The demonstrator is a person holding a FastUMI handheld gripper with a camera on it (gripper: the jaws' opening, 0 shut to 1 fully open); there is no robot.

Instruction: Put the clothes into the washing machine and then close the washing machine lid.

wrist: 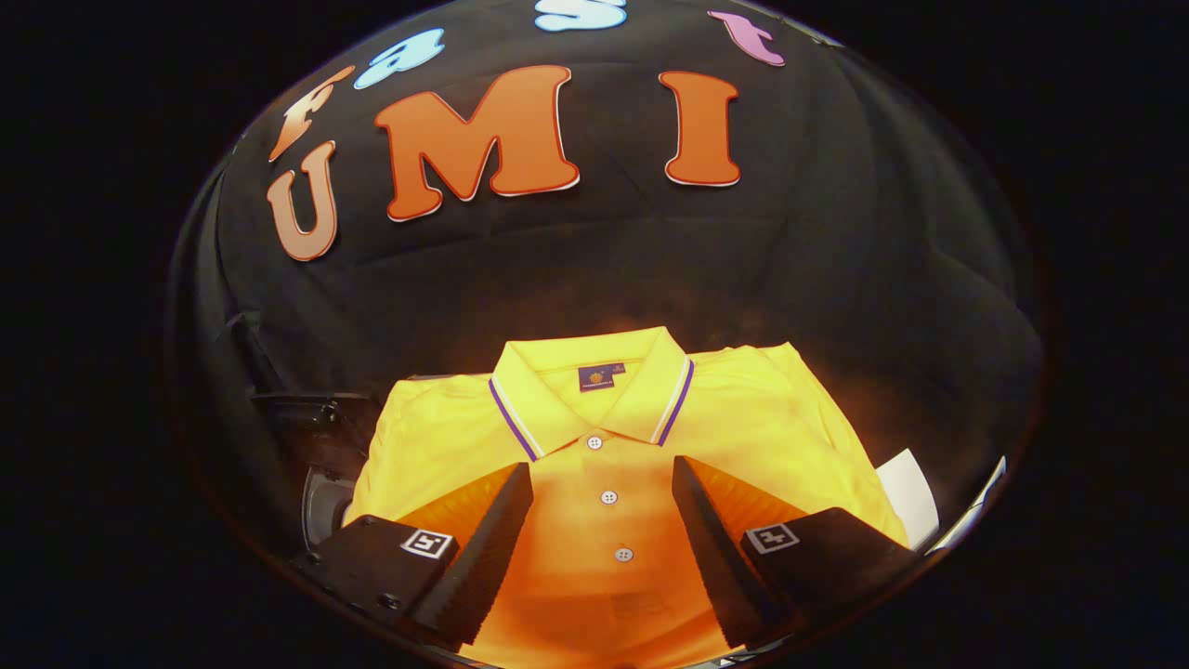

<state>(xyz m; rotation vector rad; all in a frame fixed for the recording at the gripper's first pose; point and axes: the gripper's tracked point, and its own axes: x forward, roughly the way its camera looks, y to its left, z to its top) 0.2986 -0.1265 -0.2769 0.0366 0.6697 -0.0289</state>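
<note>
We can read no text here: the small dark label (601,376) inside the collar of the yellow shirt (594,437) carries a tiny emblem and lettering too small to make out, and the square black-and-white markers on the gripper (603,472) fingers hold patterns, not words

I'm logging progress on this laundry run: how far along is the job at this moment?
Nothing looks done yet. The yellow polo shirt lies folded flat, collar away from the gripper, not in any machine. In hand: the gripper is open, its fingers spread either side of the button placket, above the shirt, not pressing on it. Left: grasp the shirt, put it into the washing machine, close the lid.
</note>
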